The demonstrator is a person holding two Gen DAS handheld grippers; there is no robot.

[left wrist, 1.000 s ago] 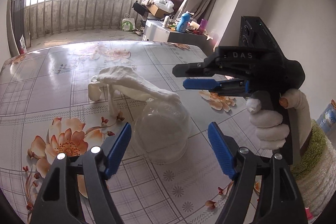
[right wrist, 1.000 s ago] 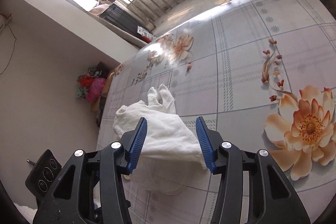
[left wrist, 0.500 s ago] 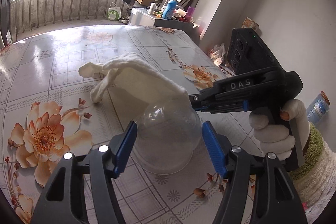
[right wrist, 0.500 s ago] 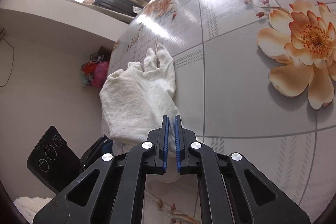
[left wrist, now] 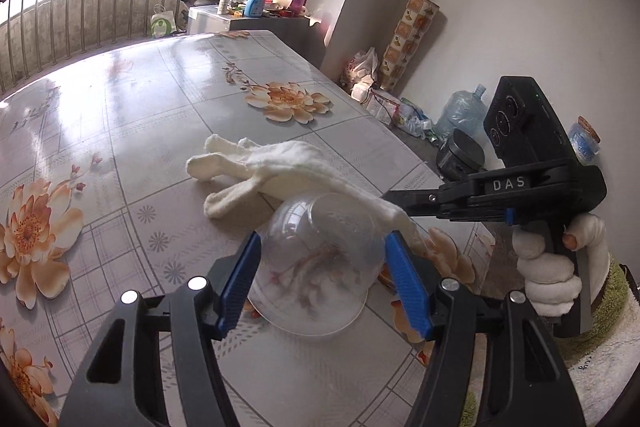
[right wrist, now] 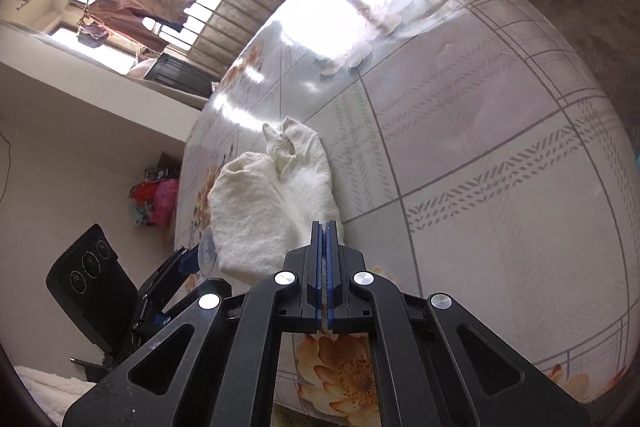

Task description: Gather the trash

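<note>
A clear plastic cup (left wrist: 320, 259) lies on its side on the floral table (left wrist: 140, 131), mouth toward me. A white cloth glove (left wrist: 280, 167) drapes over its far end. My left gripper (left wrist: 320, 247) has its blue pads on both sides of the cup, touching it. My right gripper (left wrist: 394, 201) comes in from the right and is shut on the glove's cuff. In the right wrist view the shut right gripper (right wrist: 323, 227) pinches the glove (right wrist: 264, 211), and the left gripper (right wrist: 184, 261) shows at lower left.
The table's right edge (left wrist: 400, 143) is near the cup. Beyond it on the floor stand a water jug (left wrist: 460, 115), bags and a tall patterned box (left wrist: 408, 43). A cluttered cabinet (left wrist: 248, 15) stands past the table's far end.
My right gripper has shut on the glove's cuff. My left gripper has moved forward and narrowed around the cup. Both views have swung toward the table's right side.
</note>
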